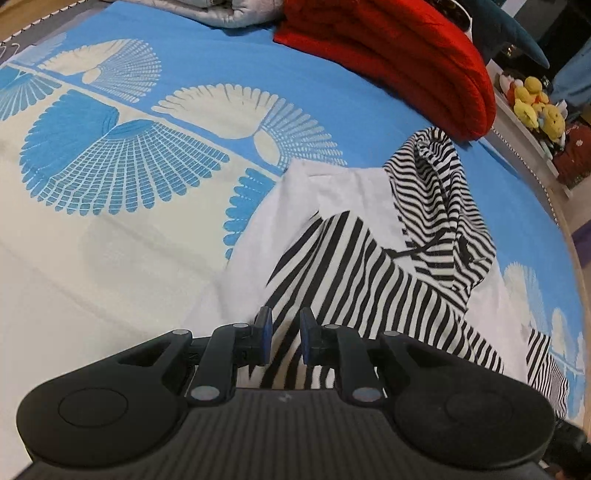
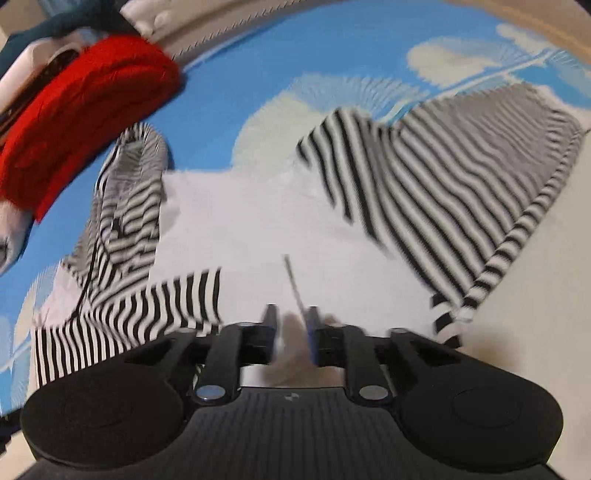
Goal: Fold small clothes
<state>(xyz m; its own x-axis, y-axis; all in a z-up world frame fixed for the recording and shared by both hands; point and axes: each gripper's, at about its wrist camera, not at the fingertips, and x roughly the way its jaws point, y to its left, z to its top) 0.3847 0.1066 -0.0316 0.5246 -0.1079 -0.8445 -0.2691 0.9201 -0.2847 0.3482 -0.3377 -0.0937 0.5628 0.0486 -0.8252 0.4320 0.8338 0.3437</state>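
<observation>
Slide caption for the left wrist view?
Left hand-held gripper open over a striped hoodie on a blue patterned bedspread.

Bed: you see a blue bedspread (image 1: 229,62) with cream fan patterns.
Centre: a black-and-white striped garment (image 1: 388,273) lies spread on it, white inside showing.
Far edge: a folded red knit (image 1: 406,55) and a grey quilted item (image 1: 221,11) rest on it.
</observation>
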